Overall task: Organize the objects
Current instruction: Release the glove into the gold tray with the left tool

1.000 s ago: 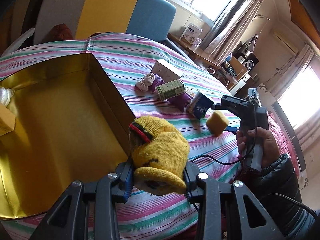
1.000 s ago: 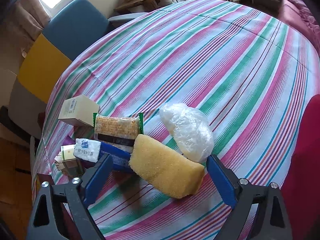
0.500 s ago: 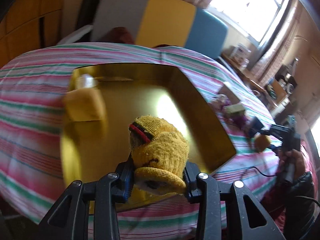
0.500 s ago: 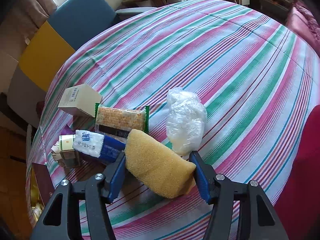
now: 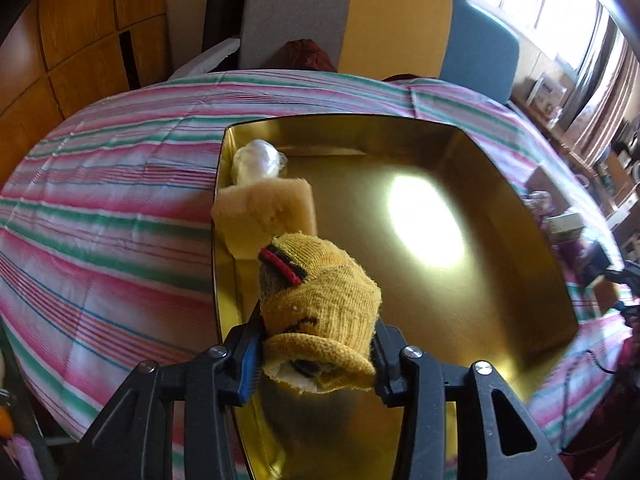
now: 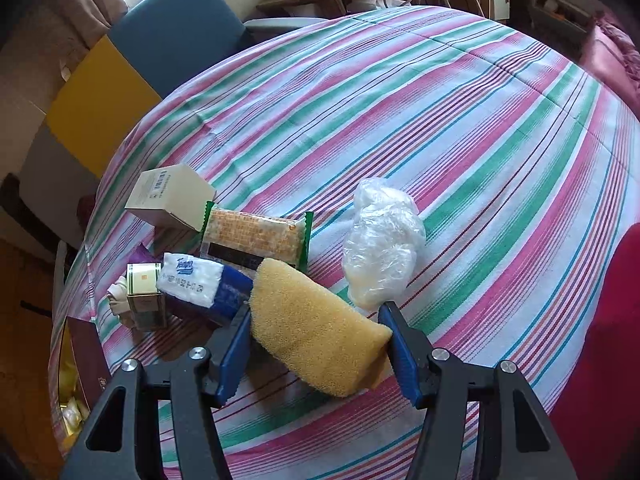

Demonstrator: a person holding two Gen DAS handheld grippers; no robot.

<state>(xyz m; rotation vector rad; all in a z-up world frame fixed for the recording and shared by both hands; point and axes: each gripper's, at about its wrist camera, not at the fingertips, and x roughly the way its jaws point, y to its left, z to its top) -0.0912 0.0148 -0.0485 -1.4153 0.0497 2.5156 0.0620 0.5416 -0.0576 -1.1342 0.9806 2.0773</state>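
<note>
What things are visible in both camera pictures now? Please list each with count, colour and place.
gold box: 1, gold, on striped cloth
sponge: 1, yellow, inside box, left wall
plastic bag: 1, clear, box corner
plastic bag: 1, clear, on cloth
biscuit packet: 1, green-edged, on cloth
tissue pack: 1, blue-white, beside packet
cardboard box: 1, beige, behind packet
knitted sock: 1, yellow, in left tool, opening over box
sponge: 1, yellow, gripped by right tool

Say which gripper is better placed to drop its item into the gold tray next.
Left. The left gripper, jaws opening around the yellow glove, is already over the gold tray. The right gripper holds a sponge over the striped tablecloth.
</note>
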